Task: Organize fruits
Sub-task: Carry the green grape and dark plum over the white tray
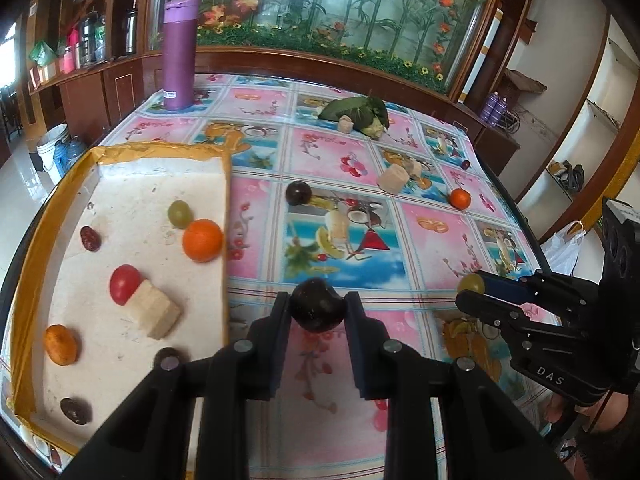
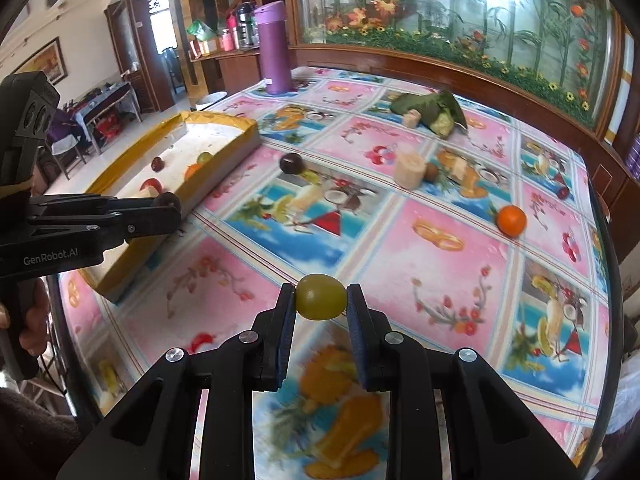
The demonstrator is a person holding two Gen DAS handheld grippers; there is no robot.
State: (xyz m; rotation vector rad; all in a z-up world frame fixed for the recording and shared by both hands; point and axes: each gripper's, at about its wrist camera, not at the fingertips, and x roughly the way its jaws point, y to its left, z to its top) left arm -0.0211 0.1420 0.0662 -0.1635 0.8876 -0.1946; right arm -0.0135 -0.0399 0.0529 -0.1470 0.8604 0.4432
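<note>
Green grape [image 2: 321, 297] is pinched in the right gripper [image 2: 321, 300], dark plum [image 1: 317, 305] in the left gripper [image 1: 318, 308] (both above the bench [image 1: 420, 216]); squeeze loosely and they roll off beside the tray [image 1: 60, 184].

both wrist views look steeply down, close over the shared tablecloth [image 1: 340, 152].

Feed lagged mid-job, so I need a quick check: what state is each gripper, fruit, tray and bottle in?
Left gripper: shut on dark plum.
Right gripper: shut on green grape.
Tray: holds several fruits.
Orange: loose on table.
Dark fruit: loose beside tray.
Purple bottle: upright, capped.
</note>
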